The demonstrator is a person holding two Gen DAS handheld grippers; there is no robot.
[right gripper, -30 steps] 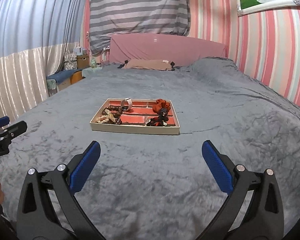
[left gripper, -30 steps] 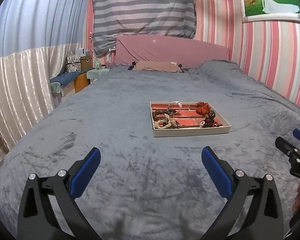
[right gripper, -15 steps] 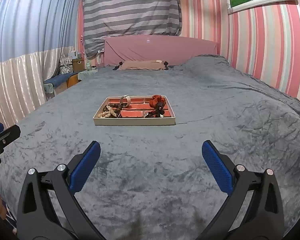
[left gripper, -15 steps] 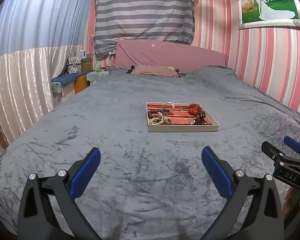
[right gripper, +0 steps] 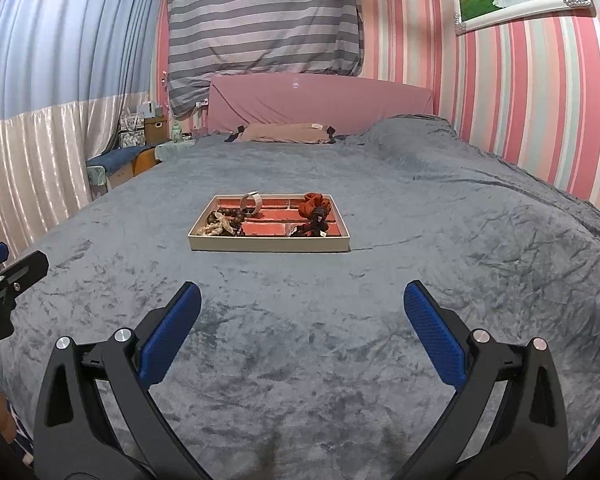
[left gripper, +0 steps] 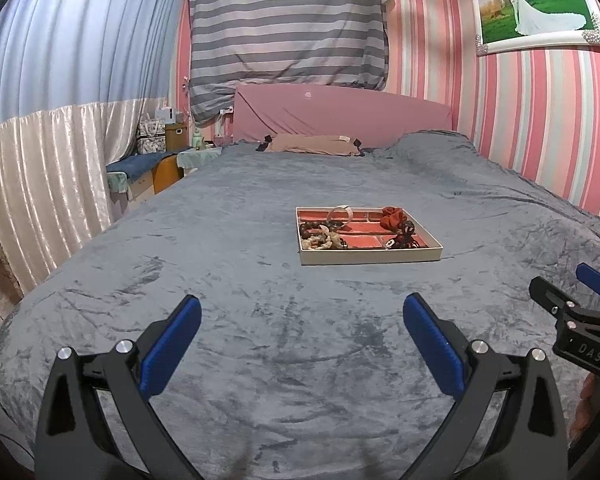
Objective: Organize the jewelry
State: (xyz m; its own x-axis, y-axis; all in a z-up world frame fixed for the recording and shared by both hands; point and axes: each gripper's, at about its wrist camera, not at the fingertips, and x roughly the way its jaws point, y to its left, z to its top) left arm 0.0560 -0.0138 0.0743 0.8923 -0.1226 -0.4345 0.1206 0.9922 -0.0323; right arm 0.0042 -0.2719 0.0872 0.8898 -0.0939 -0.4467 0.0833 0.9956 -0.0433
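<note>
A shallow beige tray with red compartments lies in the middle of the bed. It holds a red scrunchie, dark bead bracelets, a pale beaded piece, a light band and dark red-black pieces. My left gripper hangs open and empty well short of the tray. My right gripper is likewise open, empty and well back from the tray. Each gripper shows at the edge of the other's view.
A grey plush blanket covers the whole bed. A tan pillow lies by the pink headboard. A cluttered side bench stands left of the bed, striped pink wall to the right. A hand holds the right gripper.
Both grippers have drawn back and risen, so the tray looks smaller and farther away. Both stay open and empty. The tray's contents have not moved.
</note>
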